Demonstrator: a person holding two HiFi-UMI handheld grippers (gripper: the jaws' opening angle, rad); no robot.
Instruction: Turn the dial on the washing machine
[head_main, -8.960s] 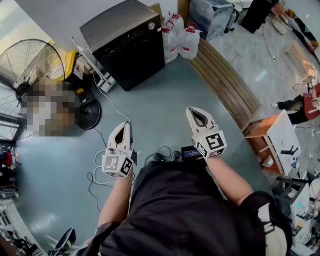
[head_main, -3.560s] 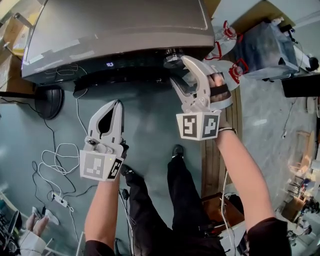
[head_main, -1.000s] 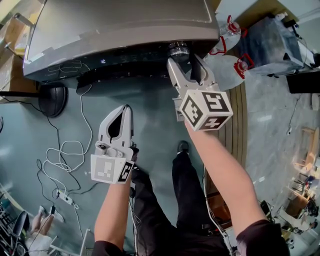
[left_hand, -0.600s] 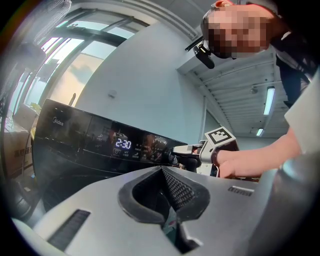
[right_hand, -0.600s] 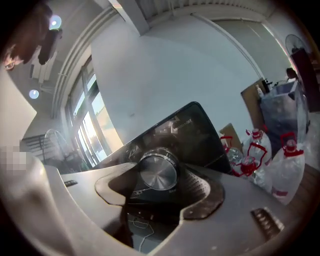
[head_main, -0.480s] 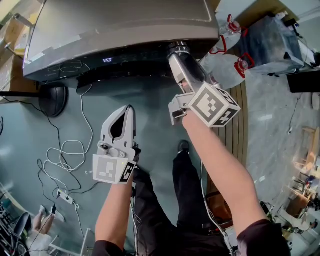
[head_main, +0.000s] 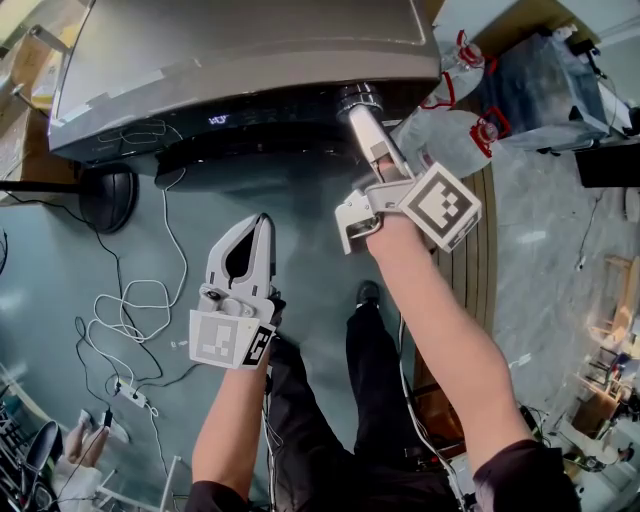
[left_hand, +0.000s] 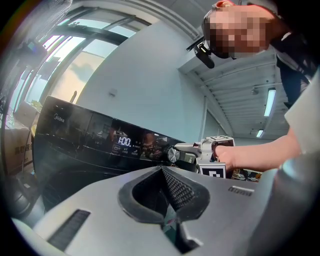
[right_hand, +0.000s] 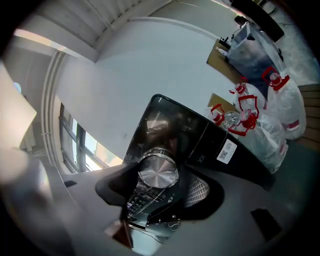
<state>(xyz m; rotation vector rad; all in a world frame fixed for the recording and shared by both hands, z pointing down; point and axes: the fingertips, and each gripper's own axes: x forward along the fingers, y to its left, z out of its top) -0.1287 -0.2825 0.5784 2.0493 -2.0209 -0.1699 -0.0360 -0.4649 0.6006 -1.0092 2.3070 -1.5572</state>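
The washing machine (head_main: 240, 50) has a grey lid and a black control panel (head_main: 230, 125) along its front. Its silver dial (head_main: 356, 97) sits at the panel's right end. My right gripper (head_main: 362, 112) is rolled onto its side, with its jaws shut on the dial (right_hand: 158, 172), one on each side. My left gripper (head_main: 260, 220) hangs lower over the floor, shut and holding nothing, away from the machine. In the left gripper view the lit display (left_hand: 124, 141) reads 1:00, and the dial (left_hand: 173, 154) shows with the right gripper (left_hand: 186, 153) on it.
Water jugs (head_main: 450, 130) with red handles stand right of the machine, beside a wrapped bundle (head_main: 540, 85). A round black fan base (head_main: 105, 198) and loose white cables (head_main: 140, 300) lie on the floor at left. Wooden boards (head_main: 470, 250) run along the right.
My right gripper has rolled over on the dial, its marker cube swinging right and upward. The left gripper has hardly moved.
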